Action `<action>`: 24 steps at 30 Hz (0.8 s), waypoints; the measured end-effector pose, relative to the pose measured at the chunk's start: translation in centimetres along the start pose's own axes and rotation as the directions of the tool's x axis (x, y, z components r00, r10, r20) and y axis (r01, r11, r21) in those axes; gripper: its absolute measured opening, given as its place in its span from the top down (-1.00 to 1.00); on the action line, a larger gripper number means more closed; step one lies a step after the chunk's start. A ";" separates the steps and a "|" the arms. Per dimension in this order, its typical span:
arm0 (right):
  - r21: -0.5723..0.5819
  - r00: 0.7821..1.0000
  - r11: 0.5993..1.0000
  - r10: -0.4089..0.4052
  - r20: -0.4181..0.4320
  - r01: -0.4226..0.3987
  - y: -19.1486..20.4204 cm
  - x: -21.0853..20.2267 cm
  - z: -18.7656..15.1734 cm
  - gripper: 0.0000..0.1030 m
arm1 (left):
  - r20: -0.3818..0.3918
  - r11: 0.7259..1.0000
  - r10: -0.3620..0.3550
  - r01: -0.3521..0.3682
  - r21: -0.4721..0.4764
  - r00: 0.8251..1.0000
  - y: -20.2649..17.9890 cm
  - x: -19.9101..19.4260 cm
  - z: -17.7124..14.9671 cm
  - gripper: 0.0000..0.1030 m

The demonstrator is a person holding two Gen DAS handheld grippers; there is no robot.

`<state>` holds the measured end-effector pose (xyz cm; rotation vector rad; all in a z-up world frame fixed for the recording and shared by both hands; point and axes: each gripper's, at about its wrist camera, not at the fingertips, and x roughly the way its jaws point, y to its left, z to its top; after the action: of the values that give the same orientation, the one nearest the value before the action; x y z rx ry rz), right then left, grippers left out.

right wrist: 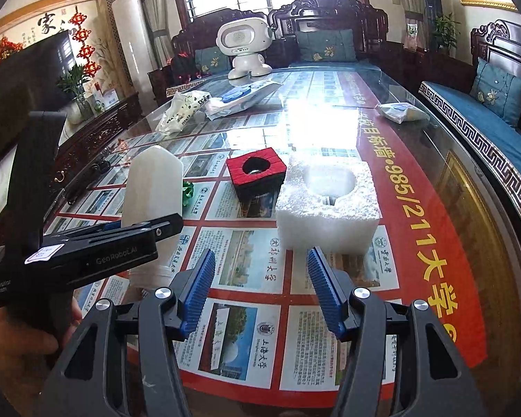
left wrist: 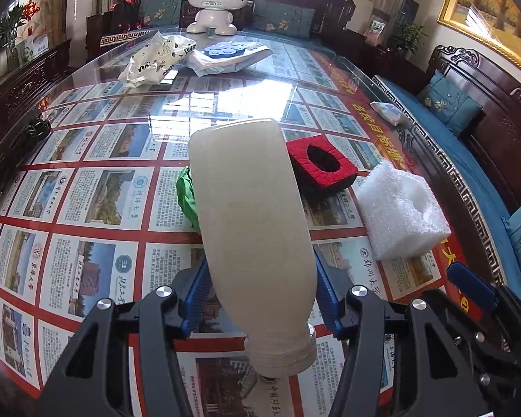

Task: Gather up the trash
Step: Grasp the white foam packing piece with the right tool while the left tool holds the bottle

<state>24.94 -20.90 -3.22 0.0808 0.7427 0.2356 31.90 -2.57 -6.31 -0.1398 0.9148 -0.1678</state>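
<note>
1. The pale plastic bottle (left wrist: 253, 236) is clamped between the left gripper (left wrist: 260, 295) pads, neck toward the camera, lifted off the glass table (left wrist: 97, 187).
2. Still uncollected just beyond the bottle: a green scrap (left wrist: 187, 198), red box (left wrist: 321, 166) and white foam block (right wrist: 326, 205).
3. The right gripper (right wrist: 260, 292) is spread and empty, just before the foam block.
4. No trash bin shows; the task looks barely begun.

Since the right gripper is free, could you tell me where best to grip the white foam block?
Grip the white foam block across its flat left and right side walls, coming from the near side. The right gripper already faces it, empty; the hollow on top leaves thin rims.
</note>
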 end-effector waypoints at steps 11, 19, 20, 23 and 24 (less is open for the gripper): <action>-0.011 0.998 0.999 -0.046 -0.039 0.046 -1.7 4.1 4.6 -0.04 | -0.009 0.999 -0.033 0.033 0.017 0.999 0.0 1.2 0.9 -0.05; -0.018 0.985 0.994 -0.105 -0.137 0.104 -2.6 8.4 5.8 0.07 | -0.014 0.997 -0.062 0.063 0.037 0.998 -0.7 1.6 0.9 -0.05; -0.019 0.983 0.995 -0.103 -0.150 0.101 -2.6 8.8 5.7 0.12 | -0.015 0.997 -0.064 0.065 0.041 0.998 -0.7 1.7 0.9 -0.05; -0.047 0.984 0.995 -0.098 -0.146 0.092 -2.2 9.1 5.7 0.38 | -0.018 0.996 -0.075 0.076 0.044 0.997 -0.9 1.7 0.8 -0.05; -0.042 0.984 0.994 -0.103 -0.143 0.098 -2.2 9.0 5.6 0.38 | -0.018 0.996 -0.077 0.078 0.047 0.997 -0.9 1.6 0.7 -0.05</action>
<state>35.55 -20.81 -5.32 -0.0075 0.8848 0.1596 33.38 -3.76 -6.96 -0.1299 0.9208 -0.2628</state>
